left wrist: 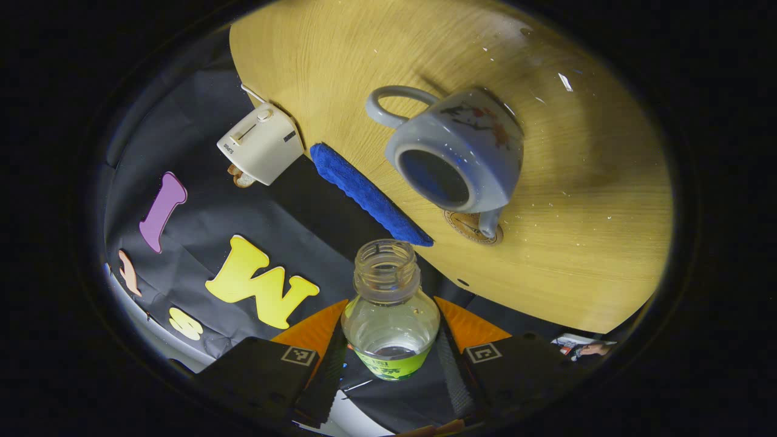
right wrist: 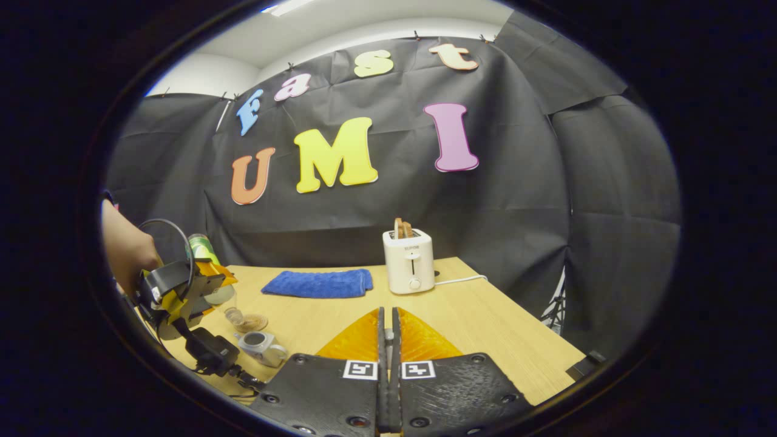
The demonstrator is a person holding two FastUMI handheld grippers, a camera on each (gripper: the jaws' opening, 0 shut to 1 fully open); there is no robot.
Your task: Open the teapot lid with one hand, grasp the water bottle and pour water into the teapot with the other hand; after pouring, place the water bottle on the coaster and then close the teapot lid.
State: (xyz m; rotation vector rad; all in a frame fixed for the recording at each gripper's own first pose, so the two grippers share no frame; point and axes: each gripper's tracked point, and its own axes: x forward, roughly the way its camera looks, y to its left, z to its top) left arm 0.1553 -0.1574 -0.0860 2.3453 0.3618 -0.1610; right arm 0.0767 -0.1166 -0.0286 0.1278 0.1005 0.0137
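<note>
Bottle point(left wrist: 390, 315) tipped in left gripper point(left wrist: 391, 358) above open teapot point(left wrist: 455, 155).

A small brand word sits on the front of the toaster point(right wrist: 408, 261), too small to read surely. The water bottle point(left wrist: 391, 309) label's characters are cut off, unreadable.

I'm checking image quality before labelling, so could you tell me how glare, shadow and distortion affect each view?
Left gripper view: sharp; small glare specks on the table, the teapot casts a soft shadow, and the bottle in the left claw is clear. Right gripper view: fisheye bends the table edges; evenly lit; toaster and towel crisp; far-left bottle small and distorted.
</note>
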